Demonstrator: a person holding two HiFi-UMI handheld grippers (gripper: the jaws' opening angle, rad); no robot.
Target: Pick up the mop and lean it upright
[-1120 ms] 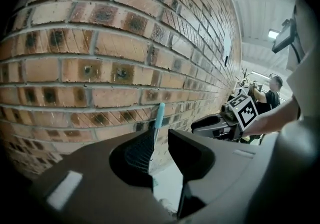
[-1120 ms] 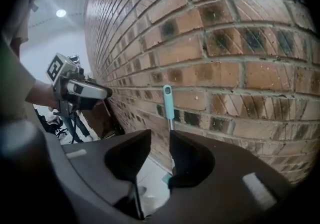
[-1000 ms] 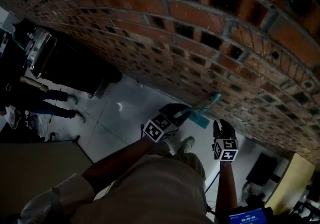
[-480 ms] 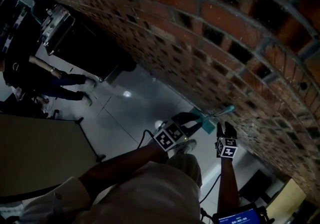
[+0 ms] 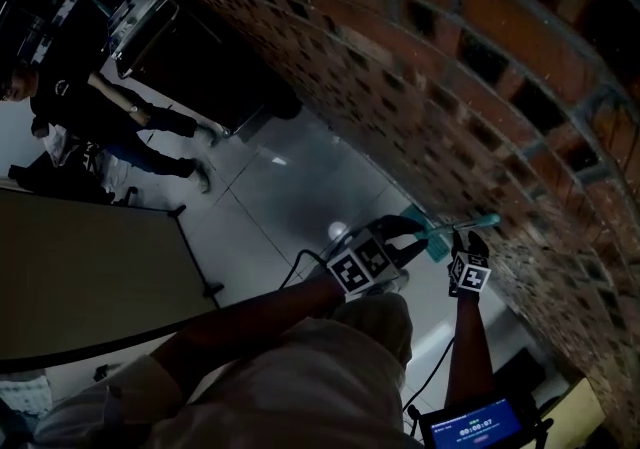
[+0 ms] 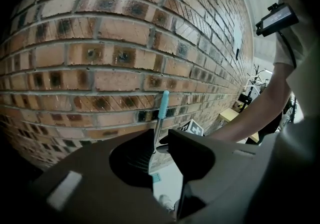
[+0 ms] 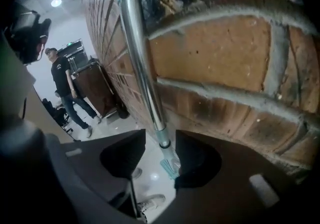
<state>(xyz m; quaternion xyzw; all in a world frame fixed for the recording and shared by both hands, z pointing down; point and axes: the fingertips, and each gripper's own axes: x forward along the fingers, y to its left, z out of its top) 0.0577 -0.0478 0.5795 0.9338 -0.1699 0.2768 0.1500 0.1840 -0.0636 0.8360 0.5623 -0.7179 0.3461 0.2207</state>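
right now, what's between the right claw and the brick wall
The mop handle. In the right gripper view it stands between the right claw's opening jaws, seemingly clear of both pads, with the brick wall just behind it.

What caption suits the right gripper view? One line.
Right tool opening around the mop handle, upright against the brick wall.

Head camera is looking steeply down; both gripper cameras are facing the brick wall (image 6: 100, 43) closely, sharing the mop (image 7: 144, 68)

Red brick wall (image 5: 480, 57) meets glossy pale floor (image 5: 285, 192)
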